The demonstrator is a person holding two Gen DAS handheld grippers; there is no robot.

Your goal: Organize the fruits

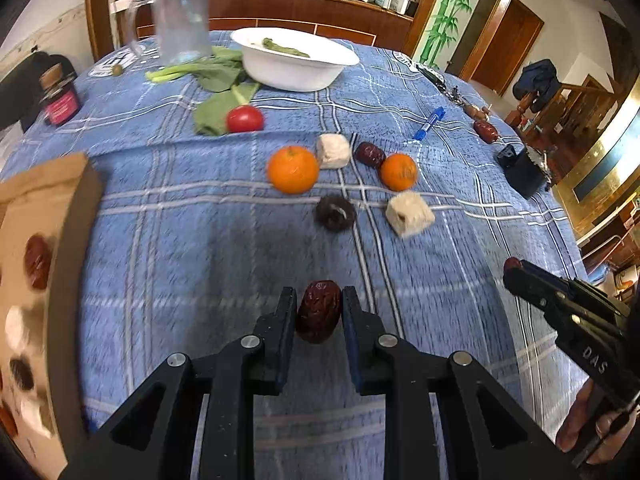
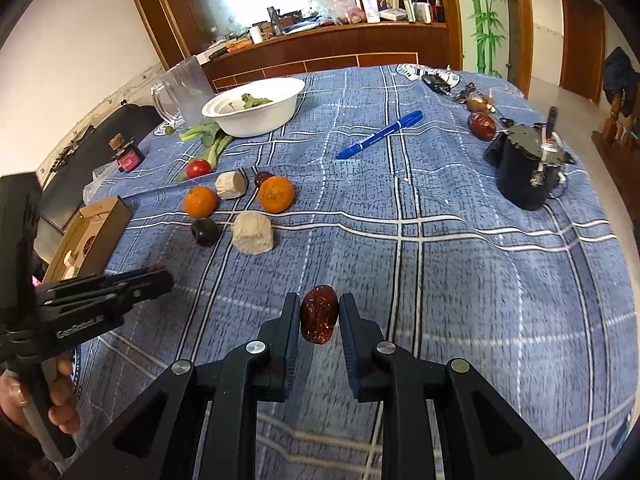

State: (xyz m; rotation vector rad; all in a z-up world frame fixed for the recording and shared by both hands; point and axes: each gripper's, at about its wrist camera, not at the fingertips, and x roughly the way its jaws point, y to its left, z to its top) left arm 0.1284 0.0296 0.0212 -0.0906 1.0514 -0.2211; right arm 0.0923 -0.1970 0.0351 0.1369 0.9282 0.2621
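While each hand-held gripper point(image 1: 319, 312) point(image 2: 319, 316) pinches its red date point(image 1: 319, 311) point(image 2: 319, 314), oranges point(image 1: 293, 169) lie ahead

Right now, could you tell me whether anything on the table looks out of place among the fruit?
Yes. A blue marker pen lies loose on the blue plaid tablecloth, and leafy greens sprawl on the cloth beside the white bowl rather than in it. One red date sits far off by the black device.

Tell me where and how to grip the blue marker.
Both grippers already hold dates. Take the marker at mid-barrel, from above, fingers closing across its width. It lies flat on the cloth, long and thin, with clear cloth on both sides, so a crosswise pinch should hold.
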